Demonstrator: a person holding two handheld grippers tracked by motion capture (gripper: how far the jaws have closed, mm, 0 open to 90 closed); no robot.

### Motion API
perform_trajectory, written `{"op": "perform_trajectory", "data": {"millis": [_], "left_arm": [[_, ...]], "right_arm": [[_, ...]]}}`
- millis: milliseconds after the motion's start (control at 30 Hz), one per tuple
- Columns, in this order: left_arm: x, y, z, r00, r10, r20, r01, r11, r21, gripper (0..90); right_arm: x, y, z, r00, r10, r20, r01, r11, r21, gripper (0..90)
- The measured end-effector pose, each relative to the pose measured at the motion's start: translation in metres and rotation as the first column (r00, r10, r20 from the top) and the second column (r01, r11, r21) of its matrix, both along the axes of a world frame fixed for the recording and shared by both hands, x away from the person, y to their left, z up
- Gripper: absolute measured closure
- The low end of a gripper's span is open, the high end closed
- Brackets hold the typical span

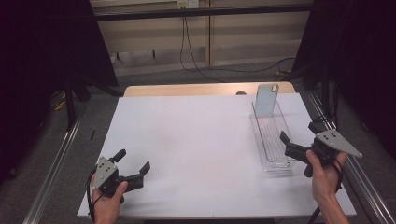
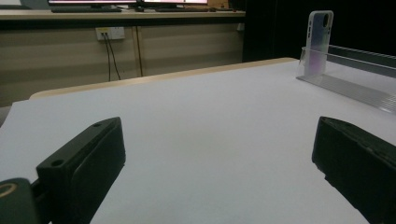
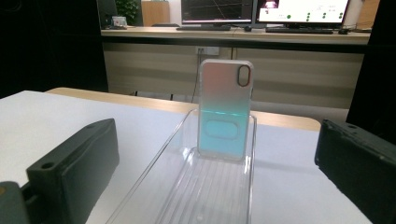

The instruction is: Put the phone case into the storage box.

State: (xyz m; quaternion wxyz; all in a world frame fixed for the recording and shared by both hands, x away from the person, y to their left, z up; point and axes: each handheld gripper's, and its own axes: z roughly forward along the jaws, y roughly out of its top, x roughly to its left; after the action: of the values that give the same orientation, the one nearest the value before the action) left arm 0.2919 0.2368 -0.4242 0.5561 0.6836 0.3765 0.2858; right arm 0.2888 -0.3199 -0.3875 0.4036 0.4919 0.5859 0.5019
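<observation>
**Q:** White sheeting covers most of the table (image 1: 187, 140), is that right?

**A:** Yes, a wooden strip of the table shows at the far edge. Beyond it is grey floor, dark curtains at both sides, and a beige wall with cables hanging down.

**Q:** What sits on the table?

**A:** A long clear plastic tray (image 1: 272, 140) with a ribbed floor lies on the right side, running away from the person. A phone case (image 1: 266, 99) stands upright at its far end, leaning on the end wall. In the right gripper view the phone case (image 3: 225, 109) fades from pinkish grey at the top to teal below, with an oval camera cut-out at its upper right.

**Q:** Any writing?

**A:** None that can be read. Monitors in the background are too blurred.

**Q:** Where are the tools?

**A:** The right gripper (image 1: 295, 143) is held at the tray's near end, jaws spread apart and empty, facing along the tray toward the case, well apart from it. The left gripper (image 1: 133, 163) is at the near left corner, jaws also wide and holding nothing, far from the tray.
</observation>
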Motion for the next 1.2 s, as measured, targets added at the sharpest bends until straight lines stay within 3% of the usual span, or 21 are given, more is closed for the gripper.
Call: {"op": "perform_trajectory", "data": {"millis": [333, 567, 1033, 1200], "left_arm": [[-0.005, 0.0, 0.001, 0.9999, -0.007, 0.014, 0.007, 1.0, -0.001, 2.7], [-0.008, -0.001, 0.001, 0.9999, -0.01, 0.004, 0.01, 0.9998, 0.014, 2.7], [-0.008, 0.002, -0.001, 0.9999, 0.009, -0.008, -0.009, 0.9997, 0.022, 2.7], [-0.008, 0.001, -0.002, 0.9999, 0.004, -0.012, -0.003, 0.9998, 0.018, 2.7]], "right_arm": [[-0.022, 0.002, -0.011, 0.9997, -0.001, -0.026, 0.001, 1.0, 0.008, 0.0], [-0.039, 0.004, -0.018, 0.9995, 0.012, -0.028, -0.013, 1.0, -0.019, 0.0], [-0.058, 0.002, -0.043, 0.9974, 0.03, -0.066, -0.033, 0.999, -0.039, 0.0], [-0.066, 0.001, -0.043, 0.9981, 0.05, -0.036, -0.051, 0.998, -0.037, 0.0]]}}
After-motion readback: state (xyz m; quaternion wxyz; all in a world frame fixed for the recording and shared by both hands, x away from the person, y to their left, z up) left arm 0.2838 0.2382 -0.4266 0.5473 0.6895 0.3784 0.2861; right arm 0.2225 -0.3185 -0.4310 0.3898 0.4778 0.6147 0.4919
